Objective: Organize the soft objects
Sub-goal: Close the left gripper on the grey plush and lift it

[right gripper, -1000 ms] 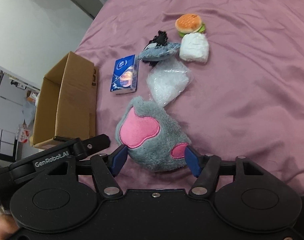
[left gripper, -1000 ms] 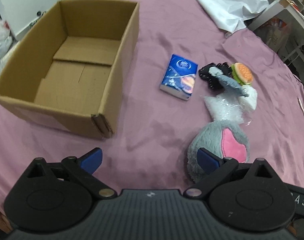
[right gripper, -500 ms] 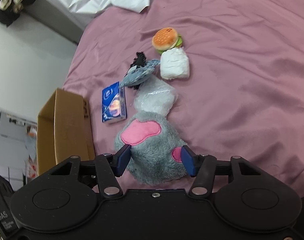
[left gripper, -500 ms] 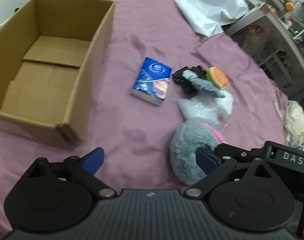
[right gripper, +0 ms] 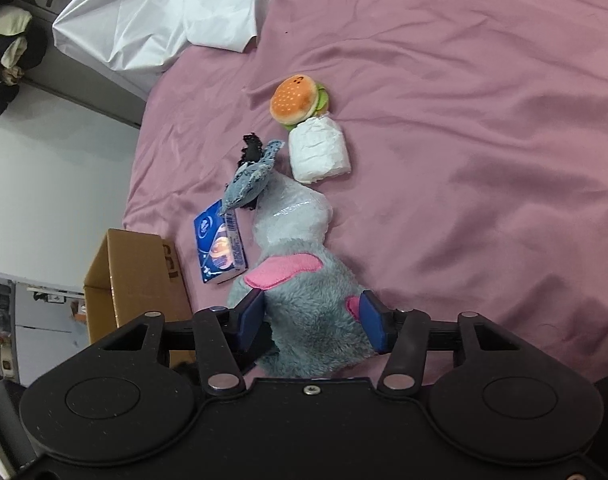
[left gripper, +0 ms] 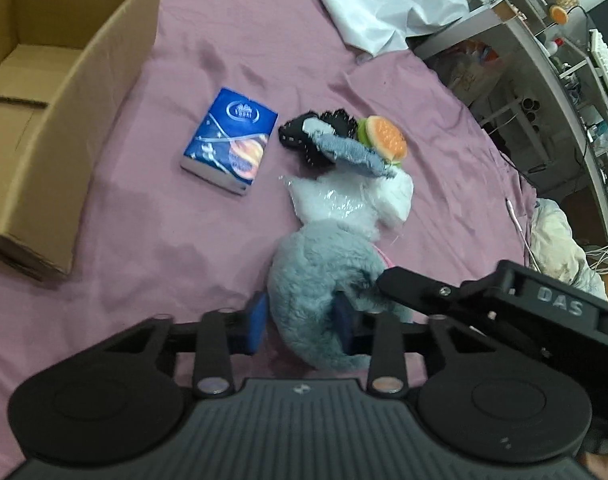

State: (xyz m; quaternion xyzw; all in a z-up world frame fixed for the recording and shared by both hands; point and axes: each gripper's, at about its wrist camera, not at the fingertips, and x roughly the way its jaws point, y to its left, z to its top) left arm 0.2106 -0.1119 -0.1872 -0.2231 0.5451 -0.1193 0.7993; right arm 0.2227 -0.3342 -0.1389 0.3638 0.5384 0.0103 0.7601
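- The left gripper (left gripper: 299, 322) is sitting low in the middle of the left wrist view, its blue pads pressing into the near end of the grey plush toy (left gripper: 324, 276), so its jaws are closed partway on the fur.
- The right gripper (right gripper: 312, 320) is gripping the same plush toy (right gripper: 308, 312) at the bottom centre of the right wrist view, jaws drawn in against both sides of the fur (a pink patch is showing on top).
- In the left wrist view the right gripper's black body is reaching in from the lower right and touching the toy.
- The toy is lying on the purple sheet (left gripper: 183, 240), in the lower middle of both views.
- A clear plastic bag (left gripper: 332, 204) is lying just above the toy, touching it.
- A blue tissue pack (left gripper: 229, 140) is resting in the middle of the frame, left of the bag.
- A plush burger (right gripper: 297, 98) is sitting above a white wrapped bundle (right gripper: 320, 150), touching it.
- A scrap of denim (left gripper: 348, 150) is lying over a black lacy item (left gripper: 304, 136).
- An open cardboard box (left gripper: 55, 120) is standing at the upper left.
- A white cloth (right gripper: 155, 12) is bunching at the top edge of the sheet.
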